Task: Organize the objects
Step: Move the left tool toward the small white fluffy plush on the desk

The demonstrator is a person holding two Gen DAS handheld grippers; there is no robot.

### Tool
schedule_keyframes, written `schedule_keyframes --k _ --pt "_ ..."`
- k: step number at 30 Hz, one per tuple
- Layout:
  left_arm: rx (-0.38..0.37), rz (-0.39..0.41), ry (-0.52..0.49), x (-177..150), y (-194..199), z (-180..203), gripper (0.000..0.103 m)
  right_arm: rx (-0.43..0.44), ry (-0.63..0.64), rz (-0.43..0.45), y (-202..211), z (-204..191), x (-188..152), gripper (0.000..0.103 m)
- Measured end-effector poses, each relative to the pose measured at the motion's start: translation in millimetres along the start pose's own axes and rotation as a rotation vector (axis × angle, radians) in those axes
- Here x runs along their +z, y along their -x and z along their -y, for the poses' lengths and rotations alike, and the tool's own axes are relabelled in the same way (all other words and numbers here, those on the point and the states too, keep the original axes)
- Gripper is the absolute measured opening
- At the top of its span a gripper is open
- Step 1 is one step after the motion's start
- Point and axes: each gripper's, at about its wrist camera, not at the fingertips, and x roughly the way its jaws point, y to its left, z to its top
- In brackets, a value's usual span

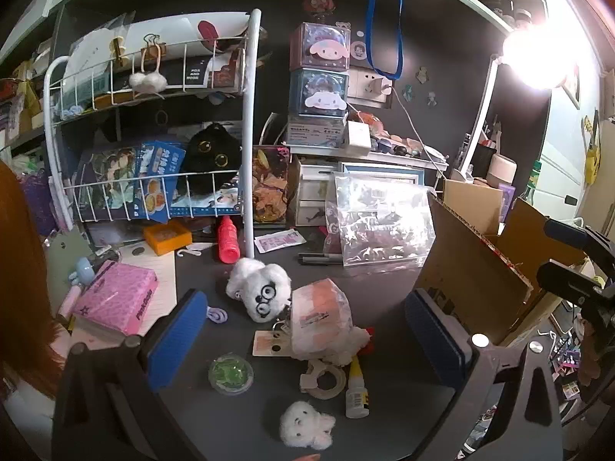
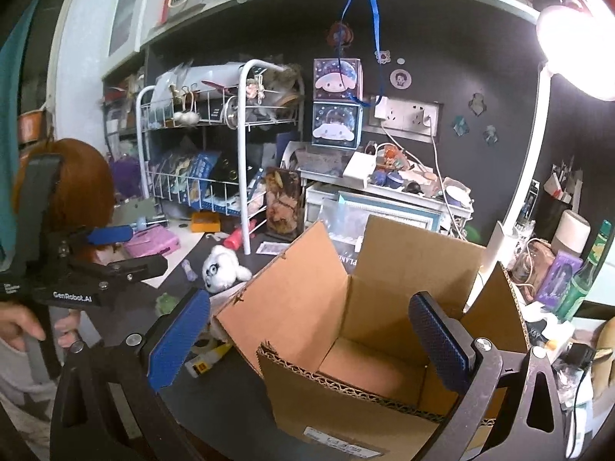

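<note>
The left gripper [image 1: 305, 340] and the right gripper [image 2: 309, 340] are built with black frames, blue textured pads [image 2: 177, 338] and silver screws [image 2: 133, 339]. "GenRobot.AI" is printed in white. Bare skin is seen on the left hand [image 2: 23, 326].

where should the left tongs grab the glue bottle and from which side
Grip the glue bottle across its white body, below the yellow nozzle, coming down from above. It lies flat on the dark desk, nozzle toward the wrapped plush, with the tape roll close on its left, so the fingers should straddle it left and right. The left tongs are open and likely wide enough.
</note>
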Motion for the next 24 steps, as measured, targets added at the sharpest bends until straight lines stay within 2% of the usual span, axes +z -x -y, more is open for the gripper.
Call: schedule_keyframes --k 14,24 --pt "0.013 0.005 -0.02 -3 5 8 0.103 -0.017 -0.014 0.018 7 6 -8 0.103" --pt "0.023 0.015 -0.042 2 10 26 0.103 0.014 -0.012 0.031 16 17 -15 0.103"
